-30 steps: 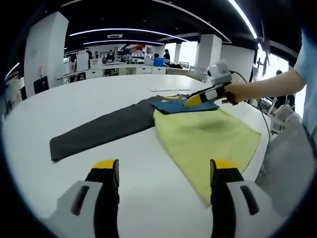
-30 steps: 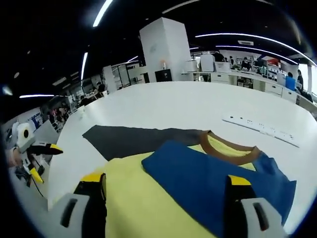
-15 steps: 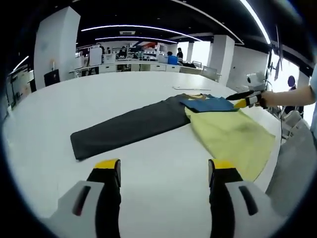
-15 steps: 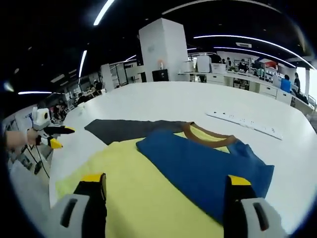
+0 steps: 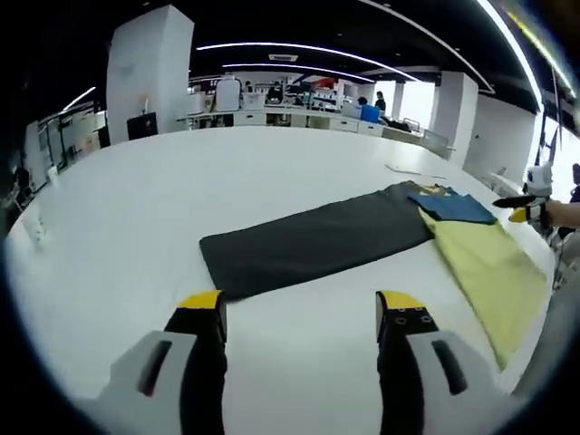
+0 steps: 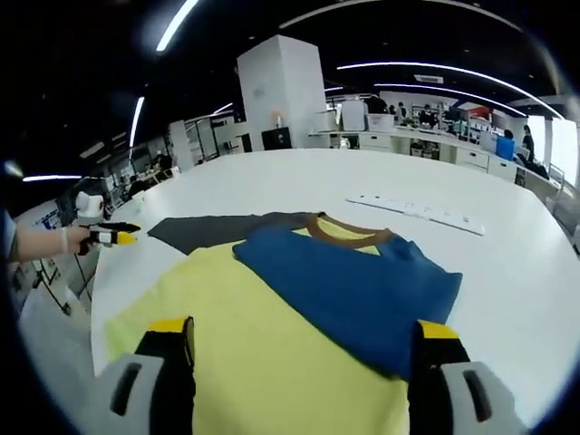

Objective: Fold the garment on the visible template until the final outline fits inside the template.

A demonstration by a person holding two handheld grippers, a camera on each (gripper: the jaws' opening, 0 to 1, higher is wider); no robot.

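Observation:
A yellow T-shirt (image 6: 263,344) with a brown collar (image 6: 350,237) lies on the white table, a blue sleeve (image 6: 353,283) folded across its chest. It covers one end of a dark grey template (image 5: 317,240), whose other end (image 6: 213,231) lies bare. The shirt (image 5: 489,272) is at the right of the left gripper view, its blue sleeve (image 5: 453,207) by the template. My left gripper (image 5: 300,301) hangs open over bare table short of the template. My right gripper (image 6: 304,326) is open above the shirt, holding nothing. Each gripper is small in the other's view: left gripper (image 6: 104,234), right gripper (image 5: 521,207).
A white power strip (image 6: 417,210) lies on the table beyond the collar, and the power strip (image 5: 408,169) is past the template in the left gripper view. The round white table (image 5: 136,208) spreads wide to the left. Desks, pillars and people stand far behind.
Both views have drawn back from the shirt. The right gripper sat low over the blue sleeve and is now higher and farther off; the left gripper has swung toward the template's bare end.

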